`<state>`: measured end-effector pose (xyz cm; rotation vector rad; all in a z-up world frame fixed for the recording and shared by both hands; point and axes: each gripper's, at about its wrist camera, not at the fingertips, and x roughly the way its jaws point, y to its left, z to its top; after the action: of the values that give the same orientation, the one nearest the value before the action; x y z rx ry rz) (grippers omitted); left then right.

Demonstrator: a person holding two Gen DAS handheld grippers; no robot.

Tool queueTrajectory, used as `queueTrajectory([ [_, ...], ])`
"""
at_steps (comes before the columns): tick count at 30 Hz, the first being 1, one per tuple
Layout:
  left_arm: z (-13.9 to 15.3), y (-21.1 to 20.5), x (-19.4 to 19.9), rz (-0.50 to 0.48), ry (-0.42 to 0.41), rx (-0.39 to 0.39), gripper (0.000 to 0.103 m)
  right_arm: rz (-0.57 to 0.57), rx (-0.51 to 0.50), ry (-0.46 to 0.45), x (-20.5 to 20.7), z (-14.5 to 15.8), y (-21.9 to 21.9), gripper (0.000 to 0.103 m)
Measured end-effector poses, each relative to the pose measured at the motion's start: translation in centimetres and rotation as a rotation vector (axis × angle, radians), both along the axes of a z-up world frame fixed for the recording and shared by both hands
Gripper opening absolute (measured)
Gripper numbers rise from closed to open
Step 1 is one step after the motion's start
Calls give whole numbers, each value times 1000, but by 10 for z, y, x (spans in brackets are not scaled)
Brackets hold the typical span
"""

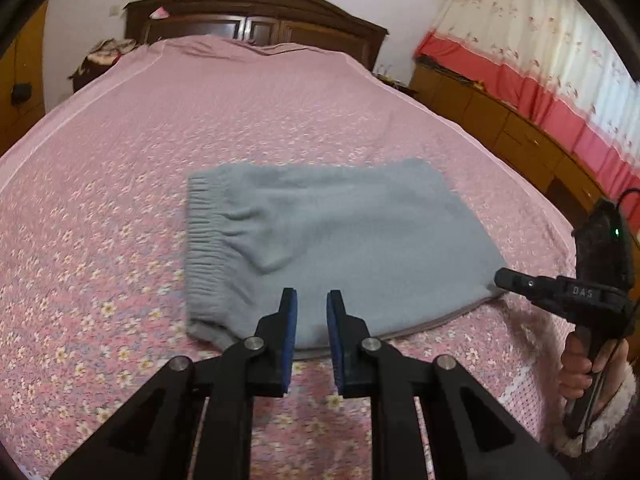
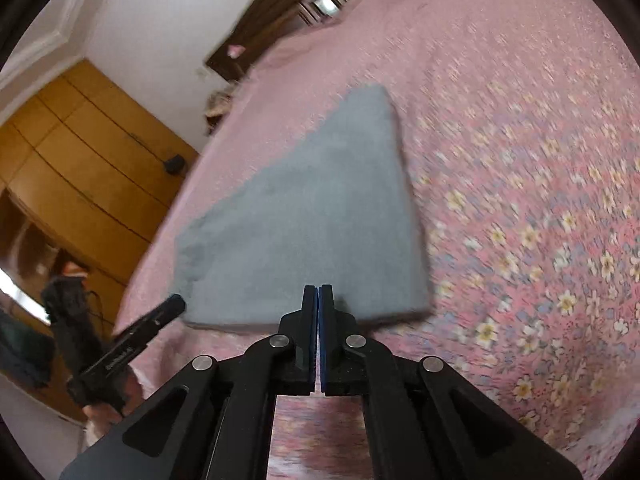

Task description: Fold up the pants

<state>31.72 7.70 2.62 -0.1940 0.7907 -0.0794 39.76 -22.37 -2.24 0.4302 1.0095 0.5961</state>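
Pink flowered bedspread (image 1: 120, 240) fills my view, nearest at six o'clock beneath my claws. My left claw (image 1: 312, 300) hangs released, pads slightly apart with nothing between them; my right claw (image 2: 319, 294) is clenched on nothing, its side reading "DAS". Just past both lie the folded grey pants (image 1: 320, 240), at twelve o'clock. Farther off stand a dark wooden headboard (image 1: 256, 16) and, at two o'clock, red-banded curtains (image 1: 540, 60).
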Motion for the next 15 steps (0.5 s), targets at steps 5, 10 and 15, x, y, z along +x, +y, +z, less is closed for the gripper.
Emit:
queueTrajectory([
  [5,-25,-7,9,48,79,4,15,50,-36,-133,-3,33,38,3],
  [10,1,-45,16,-29,-3,-59,17,157,-89,-160,-1,32,98,3],
  [15,-40,-77,46,-59,93,-4,13,142,-84,-93,1,2,100,3],
])
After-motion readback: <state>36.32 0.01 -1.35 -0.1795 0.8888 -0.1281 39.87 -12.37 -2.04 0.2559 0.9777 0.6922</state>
